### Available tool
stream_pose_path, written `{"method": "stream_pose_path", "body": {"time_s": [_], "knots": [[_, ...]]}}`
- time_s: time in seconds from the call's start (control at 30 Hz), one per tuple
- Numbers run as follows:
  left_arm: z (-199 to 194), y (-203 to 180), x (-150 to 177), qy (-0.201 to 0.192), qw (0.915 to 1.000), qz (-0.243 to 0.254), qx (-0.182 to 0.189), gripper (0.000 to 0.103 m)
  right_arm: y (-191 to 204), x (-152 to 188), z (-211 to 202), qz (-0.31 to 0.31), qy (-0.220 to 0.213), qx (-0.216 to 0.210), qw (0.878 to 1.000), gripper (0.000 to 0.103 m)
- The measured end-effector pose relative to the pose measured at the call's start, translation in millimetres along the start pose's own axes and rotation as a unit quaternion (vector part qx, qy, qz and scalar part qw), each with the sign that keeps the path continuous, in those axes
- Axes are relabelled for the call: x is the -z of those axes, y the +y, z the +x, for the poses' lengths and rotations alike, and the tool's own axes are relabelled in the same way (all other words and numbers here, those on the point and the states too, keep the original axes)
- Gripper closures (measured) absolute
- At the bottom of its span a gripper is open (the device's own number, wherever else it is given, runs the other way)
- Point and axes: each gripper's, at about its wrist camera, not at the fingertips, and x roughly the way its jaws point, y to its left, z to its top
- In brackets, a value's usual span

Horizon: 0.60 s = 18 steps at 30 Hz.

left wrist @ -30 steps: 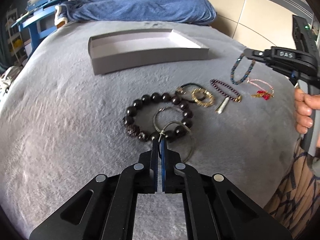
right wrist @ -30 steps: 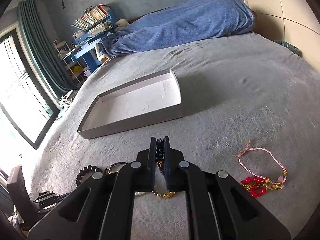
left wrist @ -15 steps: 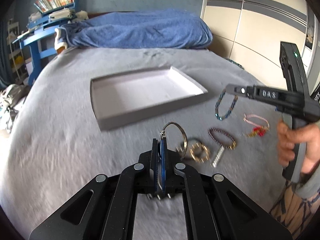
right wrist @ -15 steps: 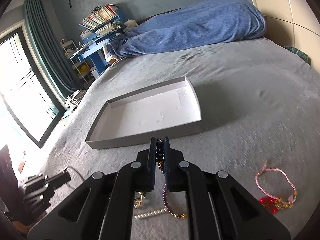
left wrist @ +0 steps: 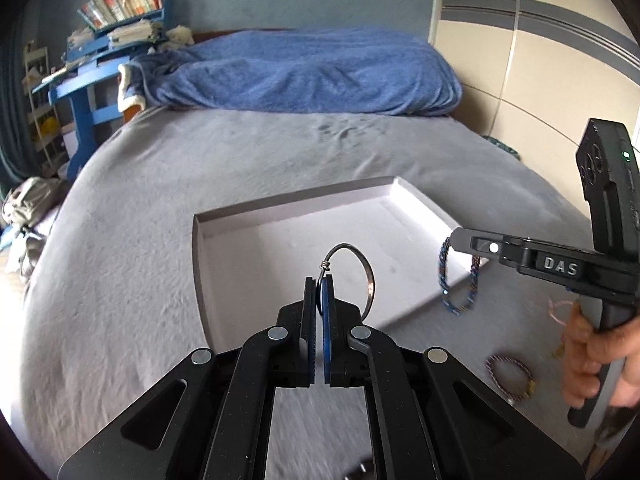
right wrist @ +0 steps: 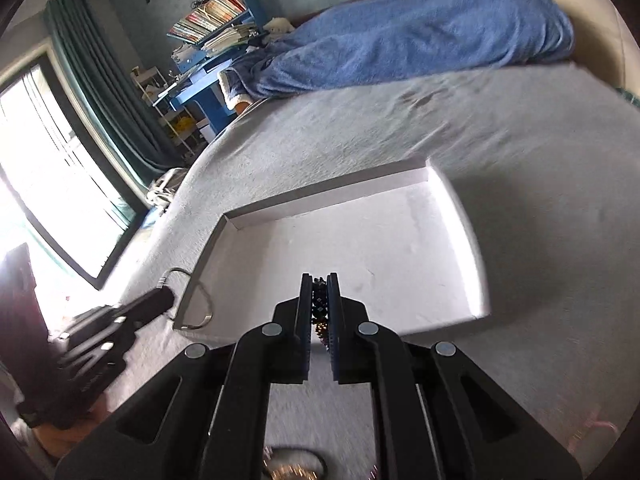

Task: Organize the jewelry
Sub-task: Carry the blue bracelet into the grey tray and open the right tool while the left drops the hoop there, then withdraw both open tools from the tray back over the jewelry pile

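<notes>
1. Right gripper (right wrist: pixel 320 284), bottom center, jaws clamped on a dark beaded bracelet (right wrist: pixel 319 306).
2. White shallow tray (right wrist: pixel 476 248) mid-frame on the grey bedspread (right wrist: pixel 520 128).
3. Left gripper (right wrist: pixel 162 298), lower left, pinching a wire hoop (right wrist: pixel 202 292) at the tray's left wall.

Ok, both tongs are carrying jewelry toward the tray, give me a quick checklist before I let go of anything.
1. Left tongs shut on the wire bangle: ok.
2. Right tongs shut on the beaded bracelet: ok.
3. Bangle above the tray: ok, it hangs over the tray floor near the front wall.
4. Beaded bracelet above the tray: not ok, in the left view it dangles at the right front corner, partly outside.
5. Tray floor free where the pieces would land: ok, no jewelry shows in it.
6. Height above the tray floor: cannot tell.
</notes>
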Motion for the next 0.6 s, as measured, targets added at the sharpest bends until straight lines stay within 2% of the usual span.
{"method": "stream_pose_path", "body": {"time_s": [0.2, 0.4, 0.5, 0.6], "knots": [[39.4, 18.2, -6.8, 0.041, 0.9988, -0.025, -0.005, 0.1, -25.9, -15.2, 29.2, 0.043, 0.02, -0.008, 0.999, 0.096], [49.4, 22.6, -0.7, 0.06, 0.9979, -0.019, -0.015, 0.099, -35.0, -21.1, 42.4, 0.027, 0.036, 0.029, 0.999, 0.096], [43.8, 25.1, 2.3, 0.059, 0.9979, -0.022, -0.016, 0.092, -41.1, -20.0, 40.2, 0.025, 0.034, 0.046, 0.998, 0.095], [33.0, 26.5, 6.4, 0.05, 0.9982, -0.028, -0.016, 0.085, -44.6, -17.1, 32.1, 0.025, 0.027, 0.056, 0.998, 0.087]]}}
